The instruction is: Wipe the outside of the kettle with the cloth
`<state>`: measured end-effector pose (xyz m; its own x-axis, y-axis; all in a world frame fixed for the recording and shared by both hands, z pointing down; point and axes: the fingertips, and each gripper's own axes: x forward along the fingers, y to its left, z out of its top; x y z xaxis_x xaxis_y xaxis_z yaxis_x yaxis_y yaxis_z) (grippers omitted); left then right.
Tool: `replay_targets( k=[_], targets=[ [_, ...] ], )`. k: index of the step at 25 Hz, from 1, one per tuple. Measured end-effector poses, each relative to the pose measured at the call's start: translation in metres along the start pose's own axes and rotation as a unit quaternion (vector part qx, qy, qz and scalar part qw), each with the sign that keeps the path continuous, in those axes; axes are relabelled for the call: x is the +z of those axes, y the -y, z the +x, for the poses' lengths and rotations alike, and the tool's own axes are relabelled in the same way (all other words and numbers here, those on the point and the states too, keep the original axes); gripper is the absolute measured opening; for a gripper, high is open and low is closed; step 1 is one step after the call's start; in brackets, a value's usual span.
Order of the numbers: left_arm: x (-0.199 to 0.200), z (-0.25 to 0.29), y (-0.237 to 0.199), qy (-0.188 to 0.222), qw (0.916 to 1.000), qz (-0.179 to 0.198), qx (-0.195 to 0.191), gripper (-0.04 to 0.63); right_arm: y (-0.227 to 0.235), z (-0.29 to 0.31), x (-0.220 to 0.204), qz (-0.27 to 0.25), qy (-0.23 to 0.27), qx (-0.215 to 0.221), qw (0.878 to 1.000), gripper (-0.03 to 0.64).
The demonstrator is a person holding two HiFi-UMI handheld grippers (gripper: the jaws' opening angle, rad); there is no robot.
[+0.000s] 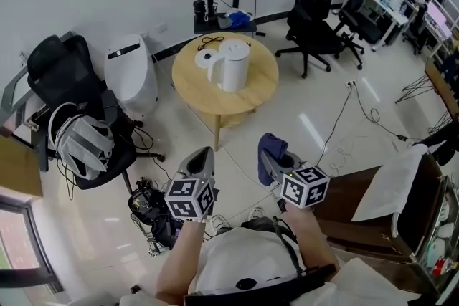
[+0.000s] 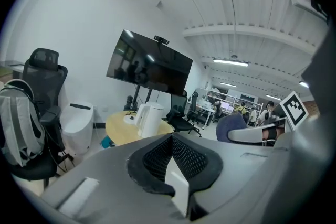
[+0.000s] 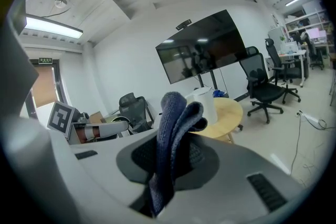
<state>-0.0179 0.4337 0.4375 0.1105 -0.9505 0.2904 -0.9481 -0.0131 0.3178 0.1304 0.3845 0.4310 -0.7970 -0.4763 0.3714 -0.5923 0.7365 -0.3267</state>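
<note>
A white kettle point(image 1: 234, 64) stands upright on a round wooden table point(image 1: 251, 93), well ahead of both grippers, beside a white round base point(image 1: 207, 58). My right gripper point(image 1: 270, 155) is shut on a folded dark blue cloth point(image 1: 272, 145). In the right gripper view the cloth point(image 3: 173, 128) stands up between the jaws, partly hiding the kettle point(image 3: 209, 105). My left gripper point(image 1: 203, 156) is shut with nothing in it; in its own view the closed jaws of the left gripper point(image 2: 170, 140) point toward the kettle point(image 2: 148, 119) and table point(image 2: 119, 131).
A black chair with a grey backpack point(image 1: 75, 132) and a white rounded appliance point(image 1: 133, 75) stand at the left. Tangled cables point(image 1: 147, 208) lie on the floor near my feet. A brown desk point(image 1: 351, 201) is at my right. Black office chairs point(image 1: 315, 11) stand beyond the table.
</note>
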Motion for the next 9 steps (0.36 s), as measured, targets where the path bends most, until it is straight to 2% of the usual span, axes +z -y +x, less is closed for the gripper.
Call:
replay_targets(
  k=[9],
  targets=[
    [-0.001, 0.012, 0.017, 0.007, 0.9999, -0.001, -0.015, 0.008, 0.011, -0.003, 0.01, -0.011, 0.012, 0.007, 1.0, 0.064]
  ],
)
